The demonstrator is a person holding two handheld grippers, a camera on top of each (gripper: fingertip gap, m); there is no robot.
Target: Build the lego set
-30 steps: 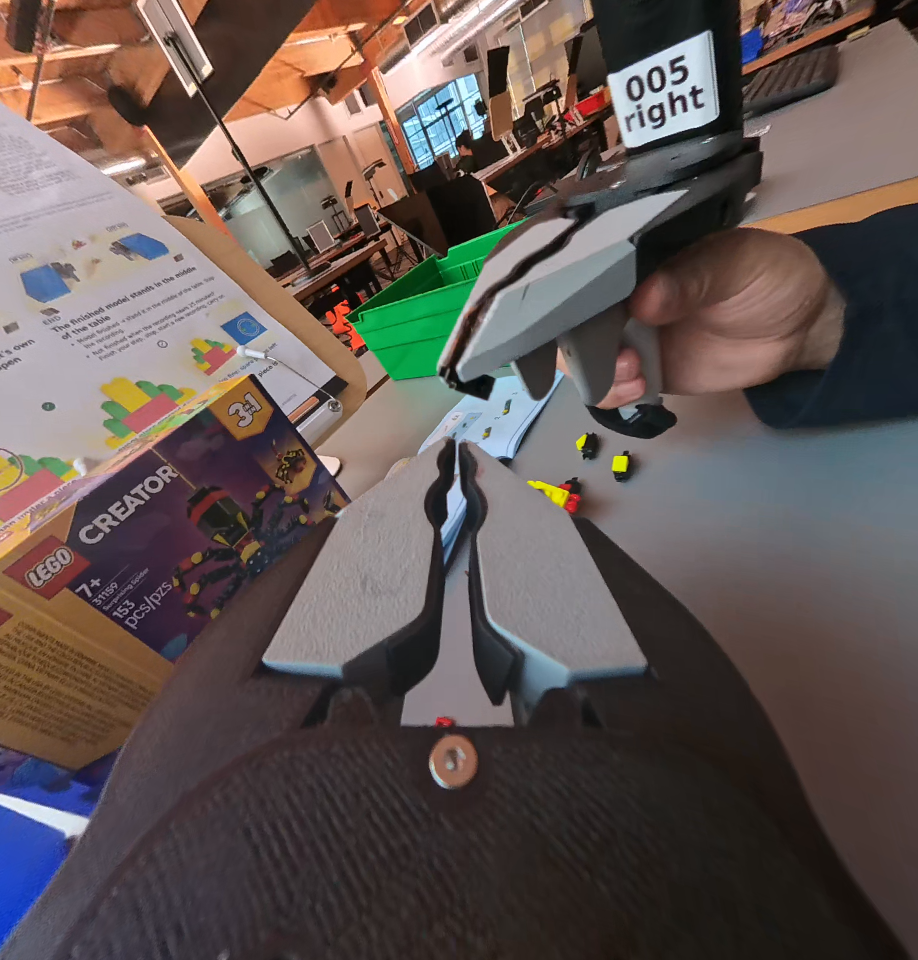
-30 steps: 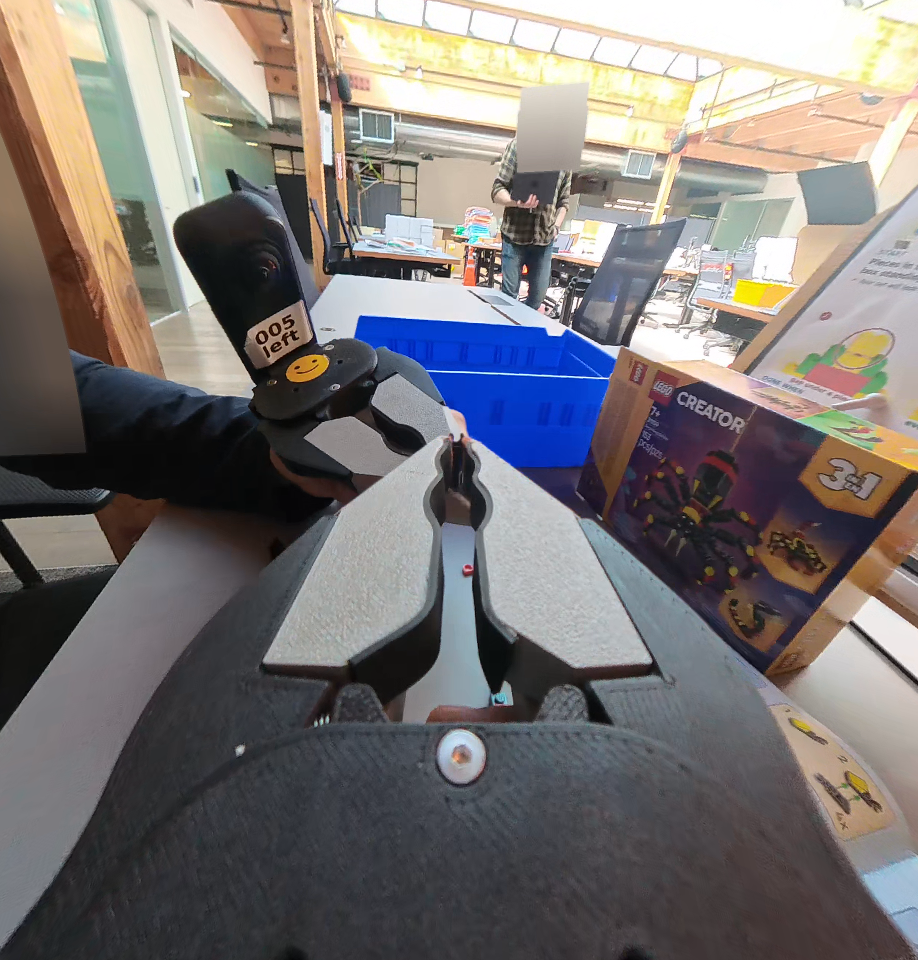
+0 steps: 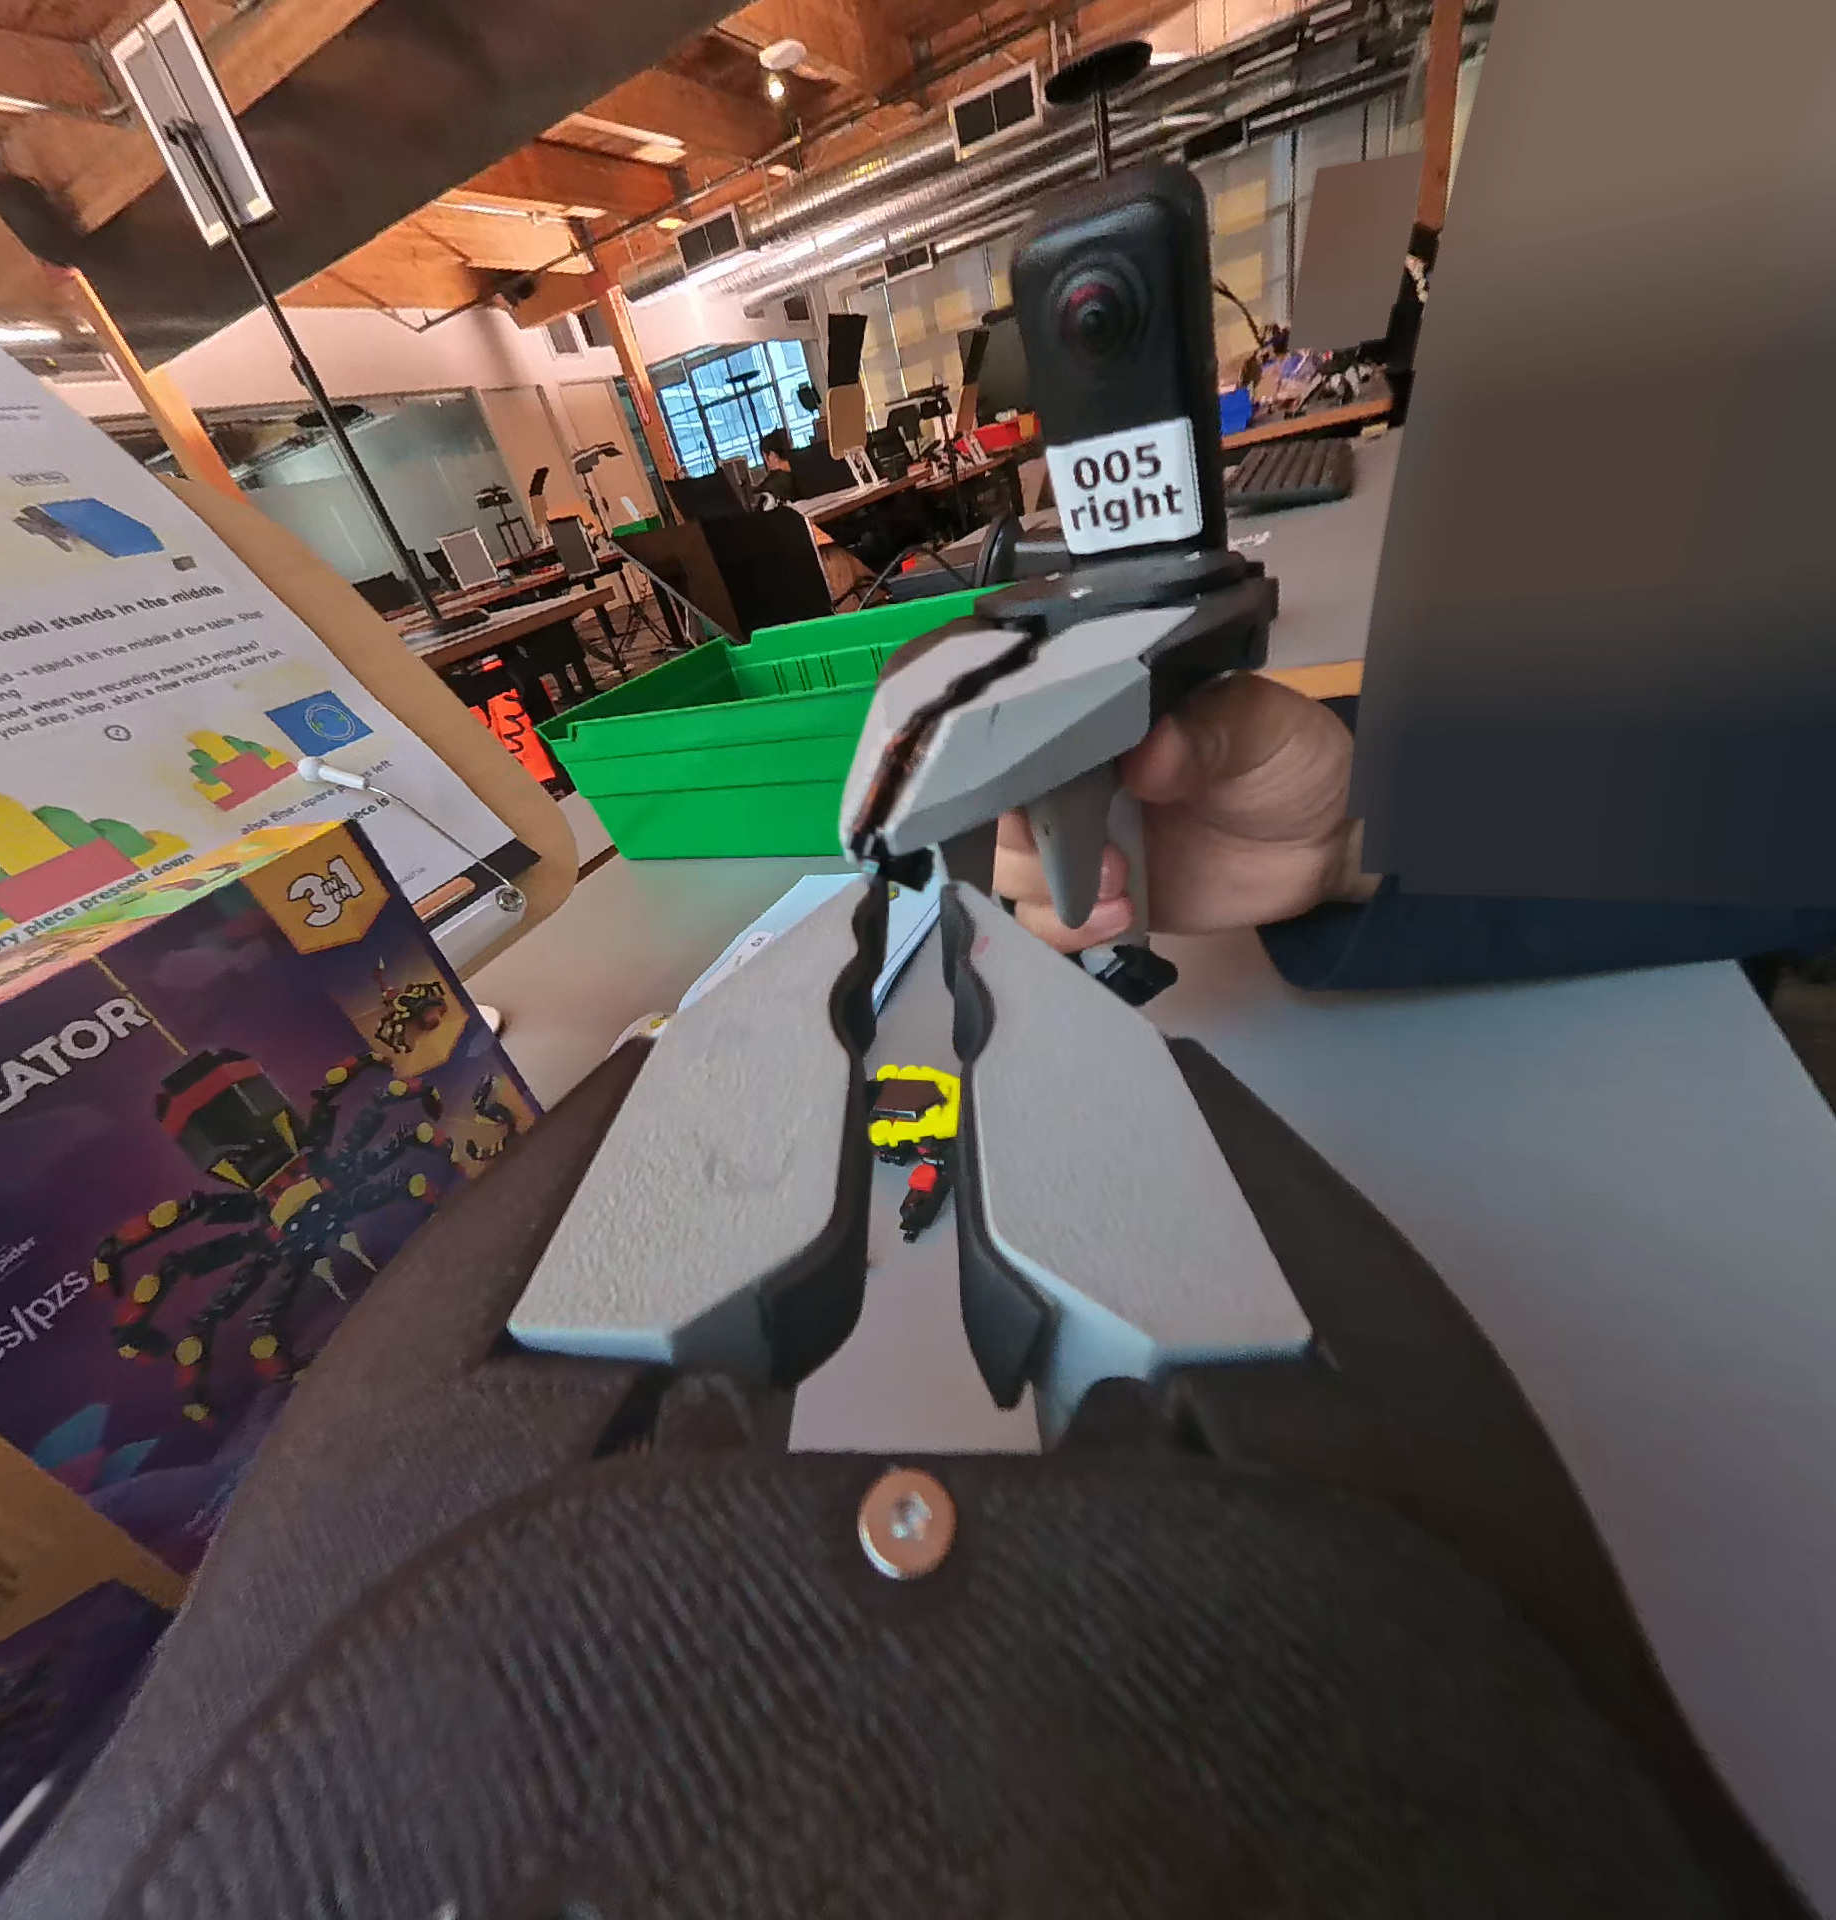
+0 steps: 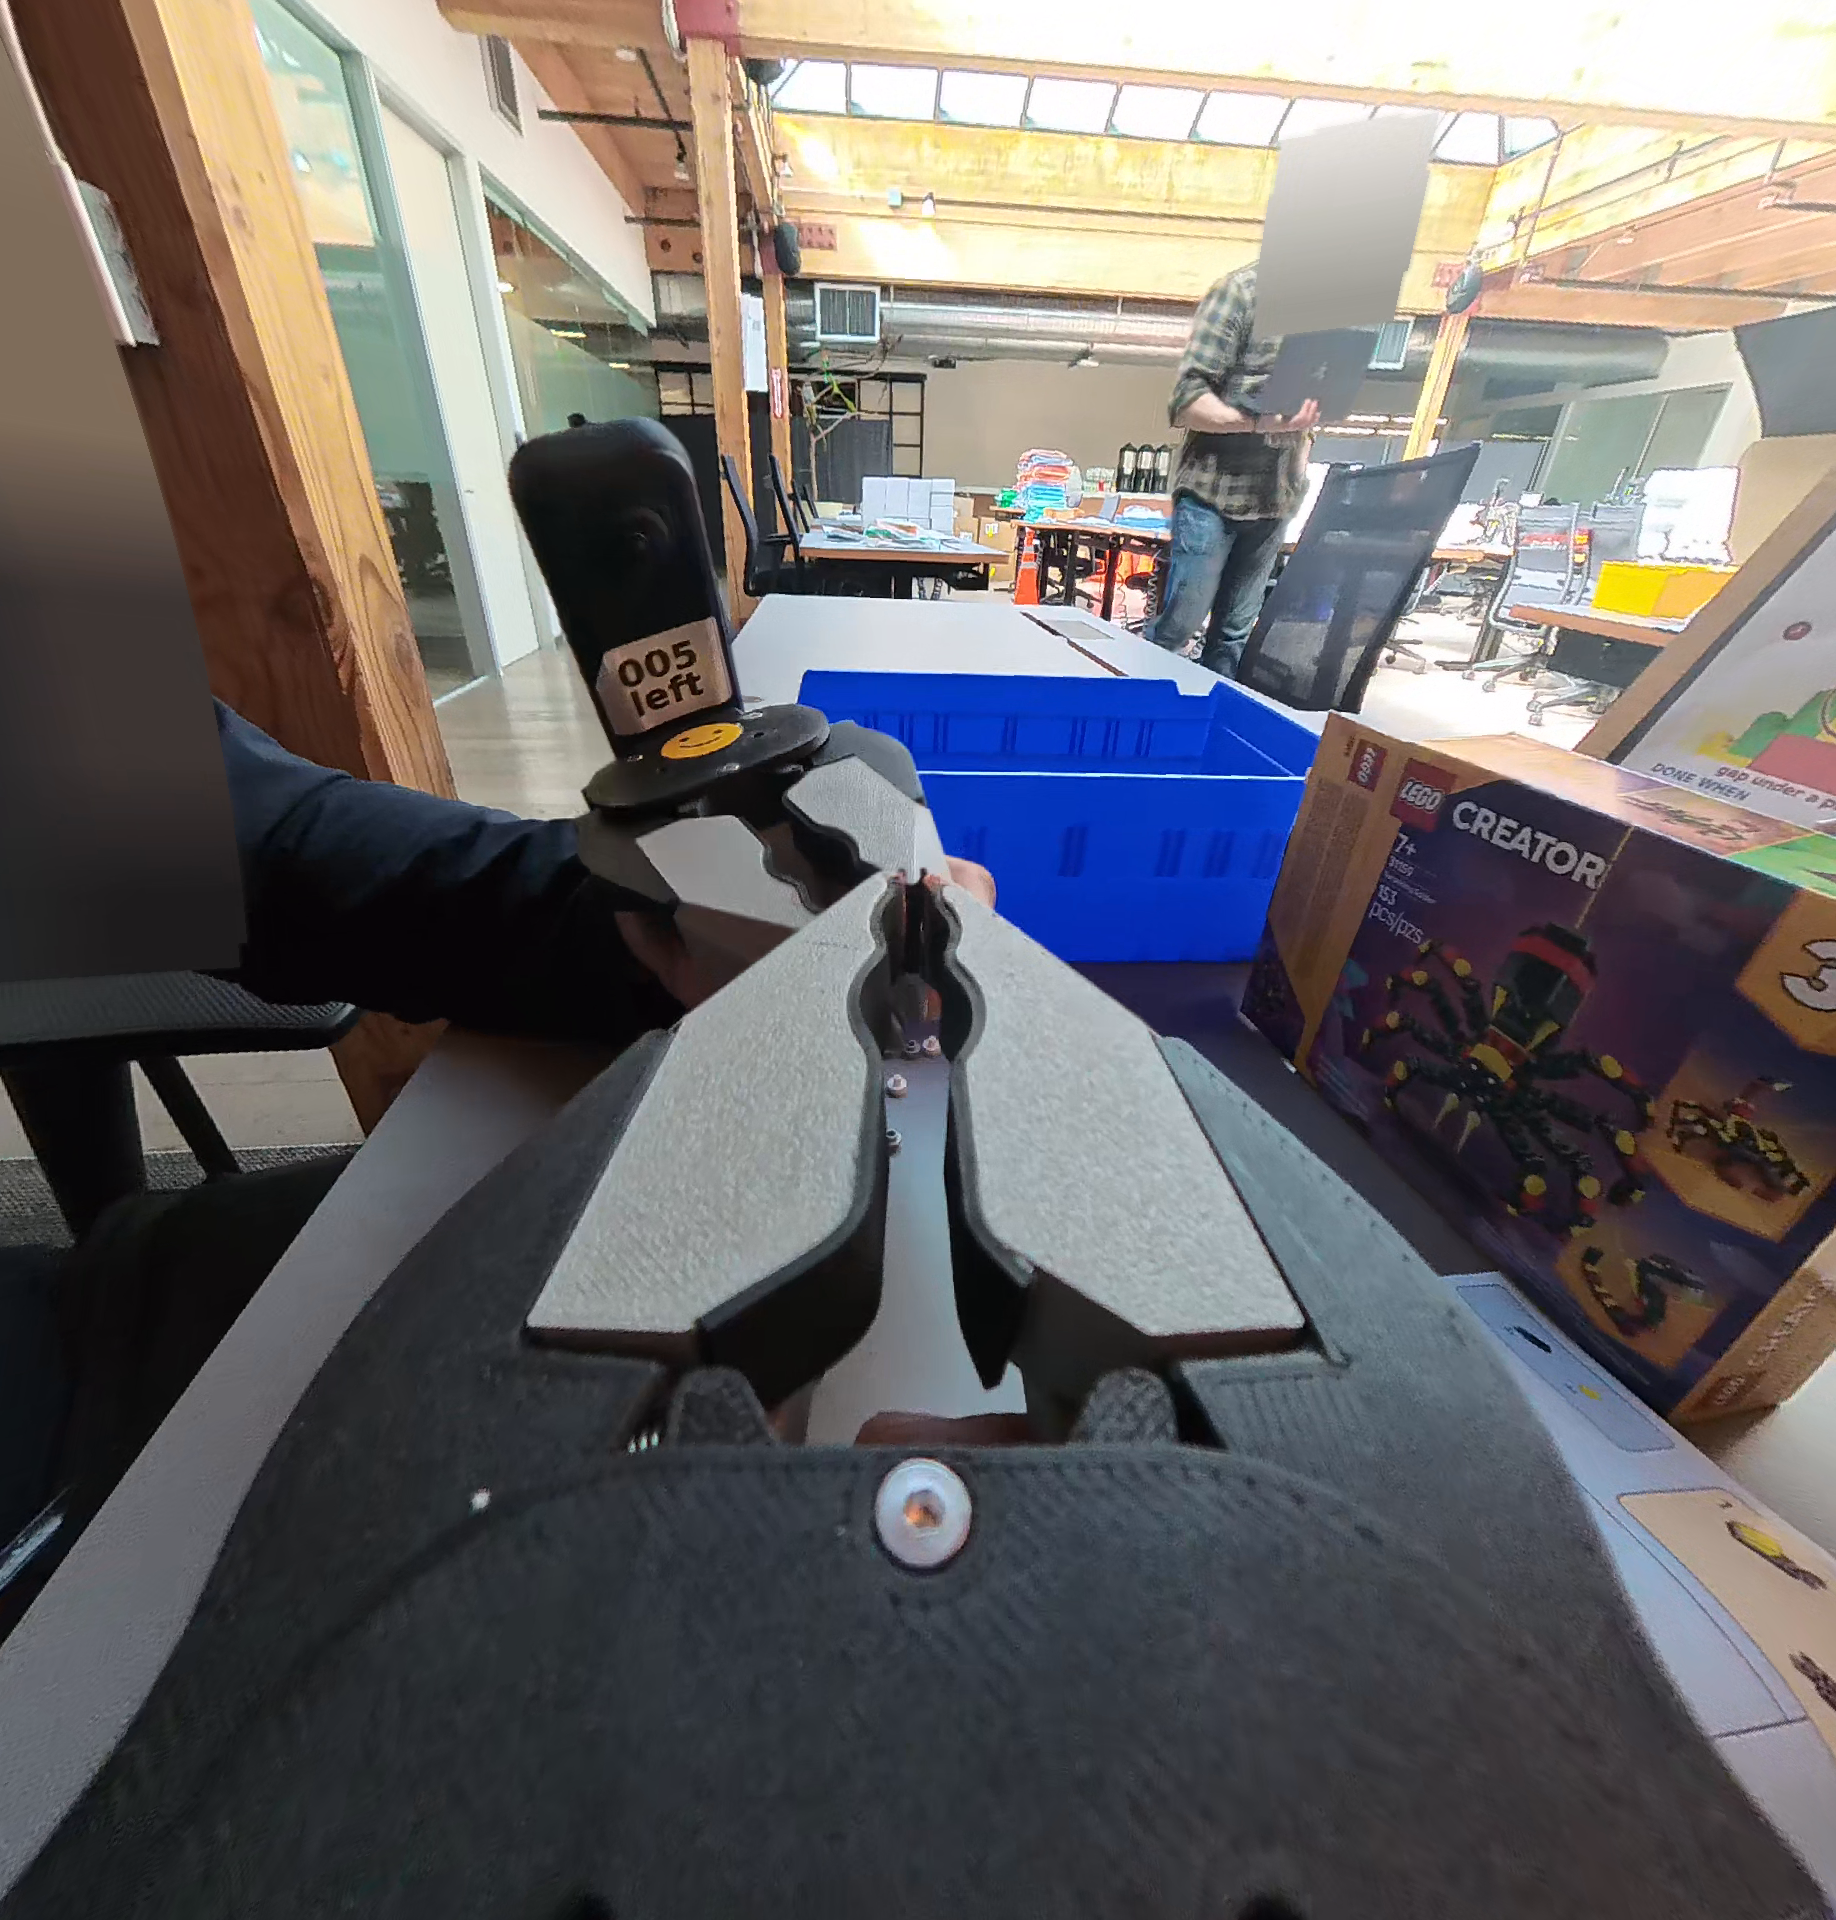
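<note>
My left gripper (image 3: pixel 909 909) is open by a narrow gap and empty, low over the grey table (image 3: pixel 1465 1195). Loose lego pieces lie under it: a yellow and black piece (image 3: pixel 914 1107) and a small red one (image 3: pixel 924 1179). My right gripper (image 4: pixel 914 899) is shut on a small black lego piece (image 4: pixel 909 935). In the left wrist view the right gripper (image 3: pixel 878 847) hangs tip to tip with the left one, the black piece (image 3: pixel 901 868) poking out below. In the right wrist view the left gripper (image 4: pixel 820 862) sits just behind my fingertips.
The lego box (image 3: pixel 218 1143) stands left of the left gripper, also in the right wrist view (image 4: pixel 1516 1039). Behind are a green bin (image 3: pixel 727 748), a blue bin (image 4: pixel 1080 821), an instruction board (image 3: pixel 114 675) and a booklet (image 4: pixel 1620 1455). A person (image 4: pixel 1236 468) stands far off. Left and right tips are no more than a few centimetres apart.
The left gripper has opened slightly and moved over the loose yellow and red pieces. The right gripper has come down closer, so the two tips almost meet.
</note>
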